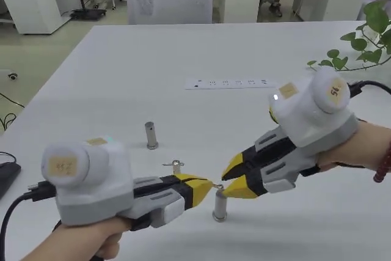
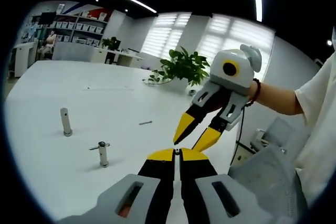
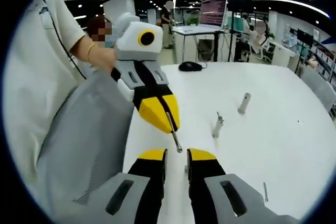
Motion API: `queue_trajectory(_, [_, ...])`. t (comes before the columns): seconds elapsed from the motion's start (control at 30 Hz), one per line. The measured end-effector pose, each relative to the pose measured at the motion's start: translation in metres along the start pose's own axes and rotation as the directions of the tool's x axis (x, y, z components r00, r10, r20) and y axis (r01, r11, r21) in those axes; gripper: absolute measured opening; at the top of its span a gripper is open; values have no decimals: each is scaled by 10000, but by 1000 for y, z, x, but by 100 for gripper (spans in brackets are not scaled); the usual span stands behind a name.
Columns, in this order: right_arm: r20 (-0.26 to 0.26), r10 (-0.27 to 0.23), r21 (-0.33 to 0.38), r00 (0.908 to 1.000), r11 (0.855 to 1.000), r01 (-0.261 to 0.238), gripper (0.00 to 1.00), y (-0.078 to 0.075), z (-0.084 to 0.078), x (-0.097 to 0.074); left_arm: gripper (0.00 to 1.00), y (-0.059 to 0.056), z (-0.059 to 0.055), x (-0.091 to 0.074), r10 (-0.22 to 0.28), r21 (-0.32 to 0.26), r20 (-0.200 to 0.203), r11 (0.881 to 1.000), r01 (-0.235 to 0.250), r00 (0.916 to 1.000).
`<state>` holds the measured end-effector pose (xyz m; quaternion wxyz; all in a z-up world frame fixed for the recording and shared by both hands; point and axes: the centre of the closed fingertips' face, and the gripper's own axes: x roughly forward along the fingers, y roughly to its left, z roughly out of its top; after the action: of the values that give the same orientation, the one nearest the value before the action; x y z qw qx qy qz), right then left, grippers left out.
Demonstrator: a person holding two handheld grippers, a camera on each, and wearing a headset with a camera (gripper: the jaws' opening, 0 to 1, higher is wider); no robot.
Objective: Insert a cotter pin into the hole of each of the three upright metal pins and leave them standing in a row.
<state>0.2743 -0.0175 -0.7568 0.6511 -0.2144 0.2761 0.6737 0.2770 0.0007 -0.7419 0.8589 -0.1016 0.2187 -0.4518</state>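
Cotter pin of thin silver wire is sticking out from the yellow tips of the left gripper, which is clenching it with its black-and-yellow jaws pressed together. In the right gripper view the cotter pin is pointing down towards the gap between the right gripper's own jaws. Those jaws are standing apart, grasping nothing. Just below them in the head view, the nearest short upright cylinder of grey metal with a flanged base is standing on the plain white surface. The right gripper's lower jaw is lying close against its top, though contact is hard to make out at this angle.

Beyond it, the middle upright metal pin is already carrying a second cotter pin through its head. The far upright metal pin is standing bare, well apart from both grippers. The three pins are forming a slanting row.

In the left gripper view a loose cotter pin is lying flat on the surface past the row. A leafy green potted plant is sitting at the surface's far right edge.
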Motion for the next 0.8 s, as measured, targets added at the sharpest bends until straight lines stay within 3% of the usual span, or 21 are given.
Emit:
queue_trajectory(0.3, [210,1196,914,9926,9884,-1210,18,22,-8,1,0,-14,-11,-2,-798,432,-459,9957,818,9957])
queue_trajectory(0.47, [557,1944,1511,9793,9679,-2008,19,33,-9,0,0,-22,-14,-3,-1281,637,-633,9892,1321,9897])
queue_trajectory(0.8, [668,2812,1907,9573,9382,-2889,19,49,-13,-2,0,-38,-22,-7,-2084,900,-953,9720,2169,9734])
